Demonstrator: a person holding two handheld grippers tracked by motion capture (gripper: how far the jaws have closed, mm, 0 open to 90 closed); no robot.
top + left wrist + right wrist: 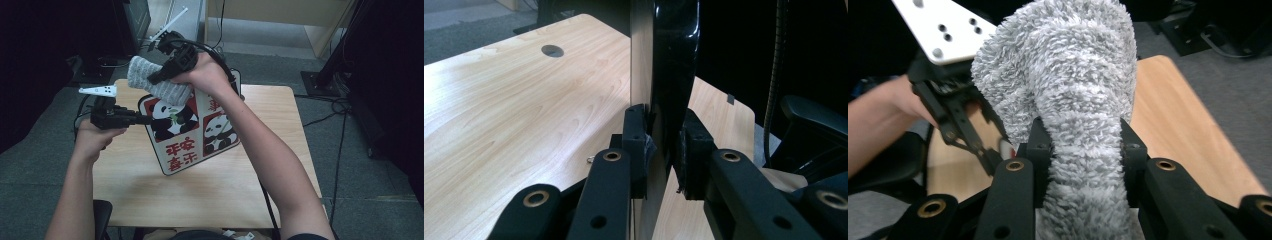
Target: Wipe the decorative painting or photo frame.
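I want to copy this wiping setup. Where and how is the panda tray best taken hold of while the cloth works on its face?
Grip the panda tray by its thin left rim, coming in from the side, as the left gripper does. It stands tilted up off the table, so the edge is free, and the jaws span it easily. That probably leaves the printed face open for the grey cloth in the right gripper.

The left gripper (663, 150) has its two black jaws closed on the edge of a thin board (659, 65) standing upright between them. Beneath lies a light wooden table (509, 110) with a round hole (552, 50) near its far edge.
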